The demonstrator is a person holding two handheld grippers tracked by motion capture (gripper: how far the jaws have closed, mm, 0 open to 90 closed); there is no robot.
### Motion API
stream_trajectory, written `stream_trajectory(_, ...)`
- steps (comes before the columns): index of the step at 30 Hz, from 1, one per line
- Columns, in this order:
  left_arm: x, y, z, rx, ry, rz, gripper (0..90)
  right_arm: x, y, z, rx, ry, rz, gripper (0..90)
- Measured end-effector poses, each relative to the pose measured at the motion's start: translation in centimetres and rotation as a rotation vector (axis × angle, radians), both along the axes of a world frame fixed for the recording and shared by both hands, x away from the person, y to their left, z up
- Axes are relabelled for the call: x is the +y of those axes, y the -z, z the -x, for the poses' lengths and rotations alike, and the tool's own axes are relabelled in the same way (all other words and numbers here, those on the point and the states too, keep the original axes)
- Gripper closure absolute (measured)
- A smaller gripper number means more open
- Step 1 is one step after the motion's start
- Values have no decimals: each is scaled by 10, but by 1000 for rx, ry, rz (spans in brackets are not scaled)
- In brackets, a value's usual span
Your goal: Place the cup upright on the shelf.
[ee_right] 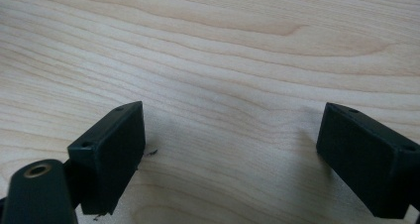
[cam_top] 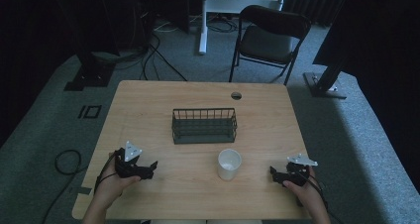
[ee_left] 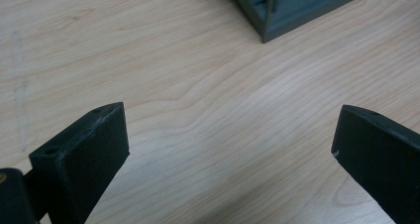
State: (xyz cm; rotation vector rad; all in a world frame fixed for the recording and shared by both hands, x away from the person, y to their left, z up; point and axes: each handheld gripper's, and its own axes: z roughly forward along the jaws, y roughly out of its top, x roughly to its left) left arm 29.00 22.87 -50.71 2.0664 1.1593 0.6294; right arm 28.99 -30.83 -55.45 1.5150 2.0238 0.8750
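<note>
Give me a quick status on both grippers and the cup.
Left gripper open, empty. Right gripper open, empty. White cup upright between them, untouched, in front of wire basket. Nothing in the way.

Dim room, soft close-up focus

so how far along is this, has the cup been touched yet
Nothing looks done. The white cup stands upright on the table, in front of the wire basket, which looks empty. The left gripper and right gripper rest open on either side, holding nothing. Any grasp and placing is left.
</note>
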Motion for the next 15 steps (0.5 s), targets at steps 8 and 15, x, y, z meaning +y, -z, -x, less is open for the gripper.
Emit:
stream_trajectory(8,-20,-2,-2,4,51,-11,16,0,0,0,0,0,0,110)
stream_trajectory(15,-38,-2,-2,5,111,0,17,0,0,0,0,0,0,111)
